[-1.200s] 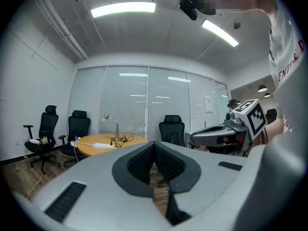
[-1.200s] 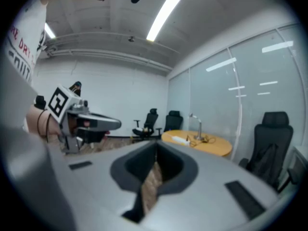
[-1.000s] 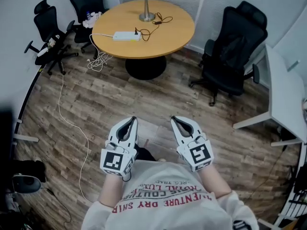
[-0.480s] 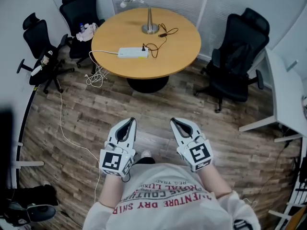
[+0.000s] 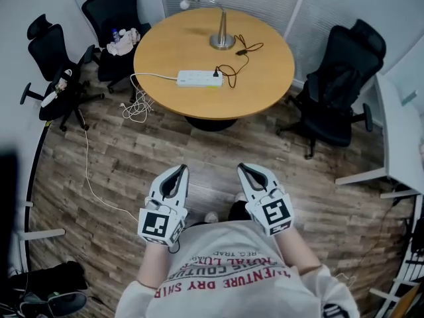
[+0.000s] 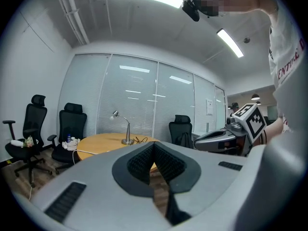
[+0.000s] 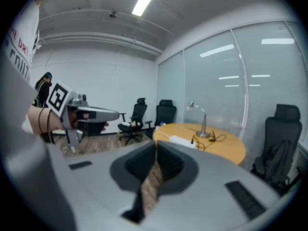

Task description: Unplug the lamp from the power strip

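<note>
Both pairs of jaws pinched together and empty, left gripper [image 5: 181, 169] and right gripper [image 5: 242, 169] hang near; on the far table [image 5: 165, 48], lamp [image 5: 222, 37] appears plugged into power strip [image 5: 198, 79].

1. Shirt [image 5: 232, 270]: red print seen upside down, only partly legible: "ROYAL LUX…", "…COUTUR…", "…ENTURE DRY SHIR…".
2. Notice [image 6: 210, 107] on the glass wall [image 6: 173, 105]: too small to read.

round wooden table [image 5: 258, 88] ahead | white power strip [image 5: 197, 79] on it, front-left | silver desk lamp [image 5: 222, 40] behind strip | black office chair [image 5: 341, 85] right of table | two black swivel chairs [image 5: 112, 8] left | white cable [image 5: 137, 103] on floor by table's left edge
</note>
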Tool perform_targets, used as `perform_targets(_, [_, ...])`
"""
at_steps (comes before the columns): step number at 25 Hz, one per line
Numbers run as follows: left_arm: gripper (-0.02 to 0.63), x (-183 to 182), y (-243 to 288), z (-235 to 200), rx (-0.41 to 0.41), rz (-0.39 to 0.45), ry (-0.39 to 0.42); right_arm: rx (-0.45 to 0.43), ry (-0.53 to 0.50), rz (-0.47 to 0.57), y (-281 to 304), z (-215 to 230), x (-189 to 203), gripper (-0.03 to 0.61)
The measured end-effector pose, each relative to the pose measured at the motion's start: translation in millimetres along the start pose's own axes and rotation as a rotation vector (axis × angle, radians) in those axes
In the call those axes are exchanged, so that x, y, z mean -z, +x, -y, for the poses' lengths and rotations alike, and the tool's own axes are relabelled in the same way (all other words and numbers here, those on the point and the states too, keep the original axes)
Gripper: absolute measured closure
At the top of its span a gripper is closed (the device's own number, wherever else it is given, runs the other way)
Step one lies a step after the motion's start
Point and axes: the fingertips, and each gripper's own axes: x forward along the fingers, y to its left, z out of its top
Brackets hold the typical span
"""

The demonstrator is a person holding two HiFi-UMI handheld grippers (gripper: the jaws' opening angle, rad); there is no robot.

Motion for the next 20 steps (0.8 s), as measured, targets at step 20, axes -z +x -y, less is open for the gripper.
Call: perform_targets(20, [0.586, -15.2, 233.5, -93.4, -0.183, -0.064, 0.106, -0.181, 0.013, -0.01, 198.1, 216.0, -21.4, 0.548])
